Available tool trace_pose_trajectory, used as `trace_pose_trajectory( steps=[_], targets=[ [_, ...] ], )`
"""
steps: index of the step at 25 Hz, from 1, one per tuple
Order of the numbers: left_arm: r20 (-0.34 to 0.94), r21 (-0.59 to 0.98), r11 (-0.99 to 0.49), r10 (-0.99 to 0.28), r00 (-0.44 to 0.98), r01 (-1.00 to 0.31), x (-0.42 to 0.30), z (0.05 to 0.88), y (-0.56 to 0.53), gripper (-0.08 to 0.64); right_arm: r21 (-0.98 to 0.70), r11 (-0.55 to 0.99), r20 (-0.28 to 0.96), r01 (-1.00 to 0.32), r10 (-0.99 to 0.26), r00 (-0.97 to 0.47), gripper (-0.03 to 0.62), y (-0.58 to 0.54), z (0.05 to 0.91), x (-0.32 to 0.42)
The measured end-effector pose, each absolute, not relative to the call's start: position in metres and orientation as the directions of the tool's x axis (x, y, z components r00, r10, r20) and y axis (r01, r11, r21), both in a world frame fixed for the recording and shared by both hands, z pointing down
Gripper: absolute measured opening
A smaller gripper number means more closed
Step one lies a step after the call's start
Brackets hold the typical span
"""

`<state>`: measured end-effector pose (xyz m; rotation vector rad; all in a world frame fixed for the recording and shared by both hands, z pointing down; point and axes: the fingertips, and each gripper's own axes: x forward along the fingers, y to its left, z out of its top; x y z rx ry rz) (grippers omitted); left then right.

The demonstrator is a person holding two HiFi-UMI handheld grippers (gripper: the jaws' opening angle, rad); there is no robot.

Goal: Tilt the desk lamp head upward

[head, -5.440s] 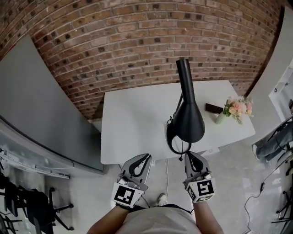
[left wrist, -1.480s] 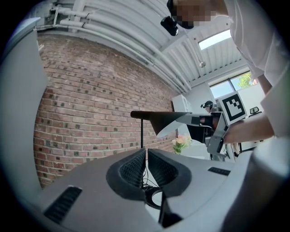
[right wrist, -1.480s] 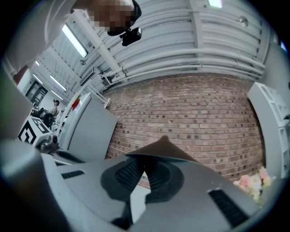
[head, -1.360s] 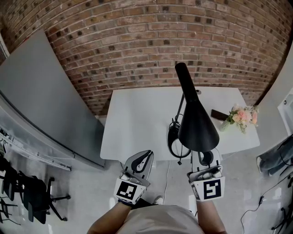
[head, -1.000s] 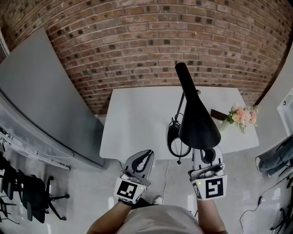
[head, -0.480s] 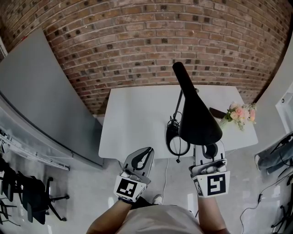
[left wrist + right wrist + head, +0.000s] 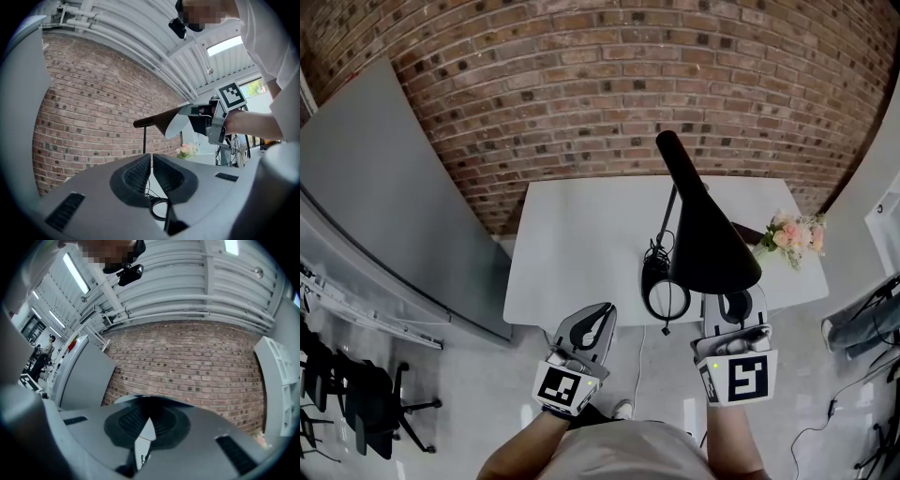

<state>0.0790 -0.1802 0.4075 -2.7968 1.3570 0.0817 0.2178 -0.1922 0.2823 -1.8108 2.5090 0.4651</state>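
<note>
Student: Grip?
Tutor: right gripper (image 7: 734, 307) clamped on rim of black conical desk lamp head (image 7: 703, 244), over front edge of white desk (image 7: 581, 253); left gripper (image 7: 592, 323) nearly closed, empty. Raise rim slowly along its hinge arc.

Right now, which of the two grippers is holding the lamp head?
The right gripper: its jaws are closed on the rim of the black lamp head. The left gripper is shut on nothing, clear of the lamp.
</note>
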Motion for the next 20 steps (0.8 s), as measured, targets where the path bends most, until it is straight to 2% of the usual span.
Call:
trace_pose_trajectory(
  steps=[20],
  targets=[
    [-0.065,-0.01,-0.622,-0.781,0.621,-0.783,0.0766,0.409,-0.1713,0.02,0.222,0.279,-0.157,-0.934,-0.935,-0.317,0.012,-0.1919,0.2734,0.2187]
  ],
)
